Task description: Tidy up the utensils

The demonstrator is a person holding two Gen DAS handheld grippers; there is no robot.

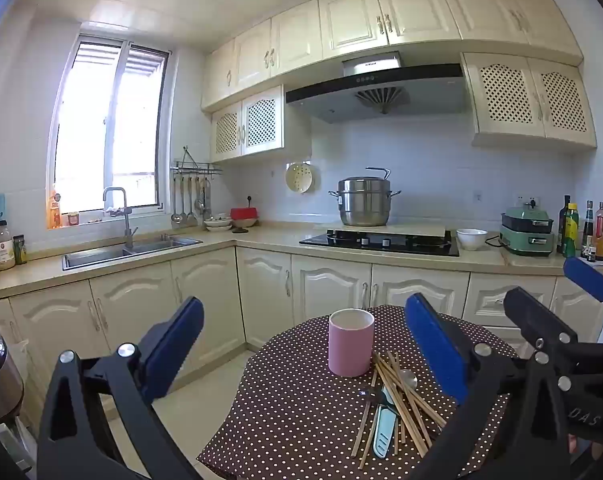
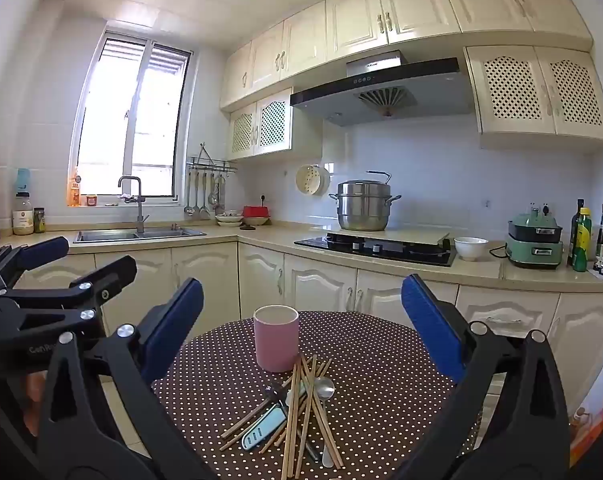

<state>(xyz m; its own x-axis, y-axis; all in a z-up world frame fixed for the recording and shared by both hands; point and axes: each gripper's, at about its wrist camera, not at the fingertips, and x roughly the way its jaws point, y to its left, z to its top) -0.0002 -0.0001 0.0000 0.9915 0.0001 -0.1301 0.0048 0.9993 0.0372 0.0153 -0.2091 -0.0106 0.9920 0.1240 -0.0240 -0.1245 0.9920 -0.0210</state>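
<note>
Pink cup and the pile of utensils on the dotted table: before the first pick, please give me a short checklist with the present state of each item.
1. Pink cup stands upright, mouth free: ok.
2. Left gripper open, nothing between its pads: ok.
3. Right gripper open, nothing held: ok.
4. Chopsticks lie crossed in one heap over the knife, not separated: not ok.
5. Spoon reachable at the heap's edge: ok.
6. Cup empty inside: cannot tell.
</note>
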